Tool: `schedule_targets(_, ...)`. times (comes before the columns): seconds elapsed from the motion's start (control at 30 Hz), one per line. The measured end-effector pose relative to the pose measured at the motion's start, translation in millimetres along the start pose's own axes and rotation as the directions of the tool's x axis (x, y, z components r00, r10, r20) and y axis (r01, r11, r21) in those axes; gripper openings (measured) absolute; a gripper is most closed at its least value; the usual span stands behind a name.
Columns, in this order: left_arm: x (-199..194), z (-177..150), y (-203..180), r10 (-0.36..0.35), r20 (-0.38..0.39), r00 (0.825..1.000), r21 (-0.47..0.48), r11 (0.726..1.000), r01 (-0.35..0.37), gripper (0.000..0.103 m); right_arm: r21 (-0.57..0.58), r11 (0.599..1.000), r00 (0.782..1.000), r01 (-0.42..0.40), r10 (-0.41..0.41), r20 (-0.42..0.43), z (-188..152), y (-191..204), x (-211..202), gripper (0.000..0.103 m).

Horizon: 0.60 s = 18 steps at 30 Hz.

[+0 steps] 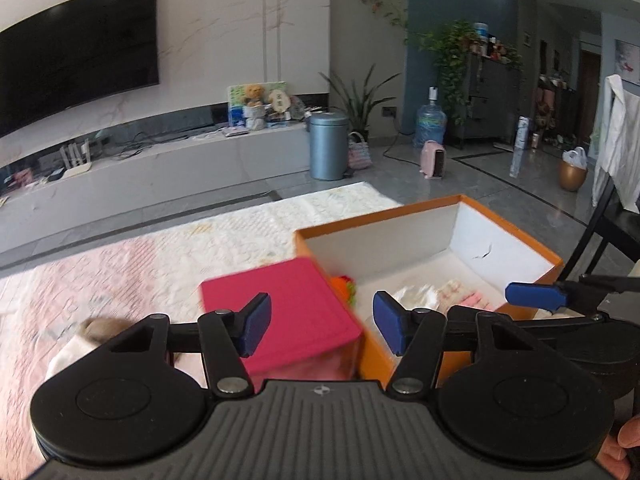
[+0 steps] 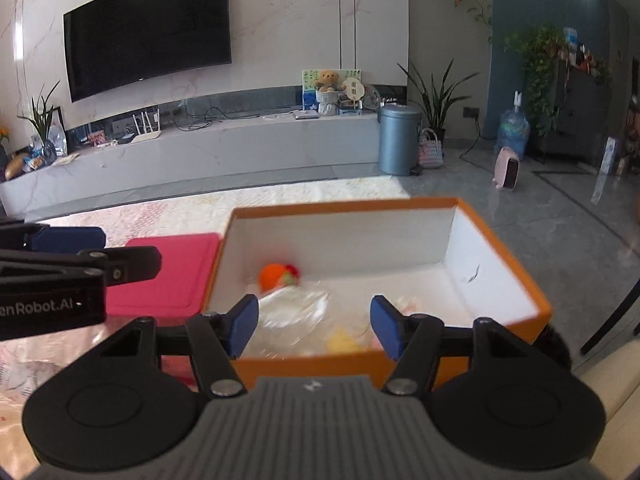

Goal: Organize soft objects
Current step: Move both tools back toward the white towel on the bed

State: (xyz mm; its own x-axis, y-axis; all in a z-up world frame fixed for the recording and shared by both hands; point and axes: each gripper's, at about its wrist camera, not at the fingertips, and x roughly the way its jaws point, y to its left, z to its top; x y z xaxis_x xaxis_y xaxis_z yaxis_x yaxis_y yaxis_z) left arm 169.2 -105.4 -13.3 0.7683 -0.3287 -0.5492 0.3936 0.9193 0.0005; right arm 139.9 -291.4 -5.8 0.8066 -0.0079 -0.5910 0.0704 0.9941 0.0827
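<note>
An orange box [image 1: 440, 202] [image 2: 344, 205] with a white inside stands on a pale rug. In it lie an orange plush toy [image 2: 274, 276], a clear plastic-wrapped soft item [image 2: 296, 312], a yellow soft piece [image 2: 342, 340] and a pink-and-white piece [image 1: 468, 296]. A pink flat lid [image 1: 296, 304] [image 2: 168, 272] sits against the box's left side. My left gripper [image 1: 322, 326] hovers open over the lid and the box's left wall, holding nothing. My right gripper [image 2: 314, 328] is open above the box's near edge, with nothing between its fingers. A beige and white plush [image 1: 96, 330] lies blurred on the rug at left.
The rug [image 1: 200, 240] runs back to a long grey TV console [image 2: 200, 148]. On the tiled floor beyond stand a blue bin [image 2: 398, 140], a pink heater [image 2: 506, 168] and a water jug [image 1: 430, 124]. A black chair [image 1: 608, 224] is close on the right.
</note>
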Motion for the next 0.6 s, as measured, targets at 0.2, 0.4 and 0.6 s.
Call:
schedule_targets(0.2,-21.2,-32.1,27.4,0.051,-0.024,0.998,-0.077,0.996,-0.053,0.063,-0.006,1.0,1.0,-0.02,0.021,0.012,-23.5,28.5,-11.7,0.062)
schedule_targets(0.4,-38.7,-49.8,52.1,0.106,-0.045,0.993,-0.136,0.985,-0.111,0.062,-0.051,0.995,0.996,-0.084,0.085,0.025,-27.0,61.2,-19.1,0.062)
schedule_targets(0.6,-54.3,-64.9,83.6,0.171,-0.084,0.982,-0.191,0.964,-0.184,0.061,-0.131,0.981,0.989,-0.147,0.15,0.014,-32.4,102.6,-15.5,0.061)
